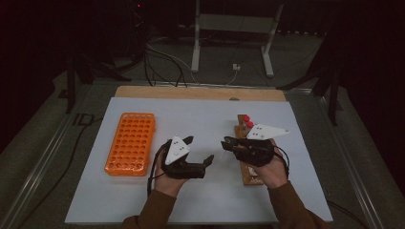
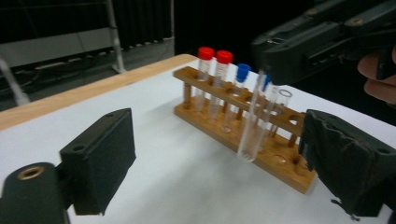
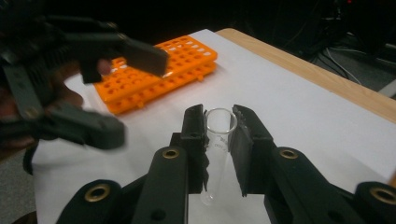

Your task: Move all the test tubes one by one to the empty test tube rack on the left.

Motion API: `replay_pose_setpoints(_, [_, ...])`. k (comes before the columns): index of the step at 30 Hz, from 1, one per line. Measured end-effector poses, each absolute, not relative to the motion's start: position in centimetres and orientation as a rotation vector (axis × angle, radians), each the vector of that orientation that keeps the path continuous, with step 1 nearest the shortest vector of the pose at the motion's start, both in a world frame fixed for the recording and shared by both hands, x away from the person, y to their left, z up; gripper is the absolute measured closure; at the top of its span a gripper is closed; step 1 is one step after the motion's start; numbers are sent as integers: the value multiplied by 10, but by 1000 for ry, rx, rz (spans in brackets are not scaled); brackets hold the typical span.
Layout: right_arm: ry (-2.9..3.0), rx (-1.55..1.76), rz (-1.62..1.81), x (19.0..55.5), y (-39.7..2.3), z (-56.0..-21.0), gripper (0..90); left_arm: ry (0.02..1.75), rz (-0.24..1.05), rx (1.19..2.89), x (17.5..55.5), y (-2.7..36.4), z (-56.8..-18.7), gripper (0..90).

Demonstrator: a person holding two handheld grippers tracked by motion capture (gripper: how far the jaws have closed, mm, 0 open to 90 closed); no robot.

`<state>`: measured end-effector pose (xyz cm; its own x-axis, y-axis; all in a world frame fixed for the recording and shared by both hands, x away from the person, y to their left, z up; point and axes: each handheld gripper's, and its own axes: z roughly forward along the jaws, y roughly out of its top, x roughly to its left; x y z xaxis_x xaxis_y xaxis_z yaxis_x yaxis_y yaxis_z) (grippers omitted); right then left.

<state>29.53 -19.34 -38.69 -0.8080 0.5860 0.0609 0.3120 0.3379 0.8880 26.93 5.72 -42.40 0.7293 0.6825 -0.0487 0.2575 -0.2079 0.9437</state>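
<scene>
An uncapped clear tube [image 3: 218, 140] stands upright between the fingers [image 3: 245, 135] of the right gripper [image 3: 219, 122], which are clamped on it just below its rim; its round bottom hangs above the white desk [image 3: 299, 121]. In the left gripper view the same tube [image 2: 252, 126] hangs tilted from the right gripper [image 2: 322, 42], in front of a wooden rack [image 2: 243, 135] that holds capped tubes, two red [image 2: 215, 79] and one blue [image 2: 238, 91]. The left gripper [image 1: 200, 150] faces the tube from close by, its fingers [image 2: 100, 158] apart with nothing between them. Beyond those fingers, in the right gripper view, lies an orange rack [image 3: 159, 74], its holes bare.
</scene>
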Motion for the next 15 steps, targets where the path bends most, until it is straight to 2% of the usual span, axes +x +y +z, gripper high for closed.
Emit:
replay_pose_setpoints(5, [2353,793,1465,295,-187,-388,759,718,439,1811,271,43,-430,162])
replay_pose_setpoints(8, [2368,787,1467,295,-182,-390,759,710,446,1825,271,37,-432,231])
replay_pose_setpoints(12, [2371,783,1478,295,-179,-390,759,681,425,1832,272,33,-434,417])
replay_pose_setpoints(13, [2375,782,1478,295,-178,-390,759,669,420,1836,272,32,-434,417])
replay_pose_setpoints(15, [2384,776,1475,295,-175,-391,759,654,414,1848,272,31,-435,556])
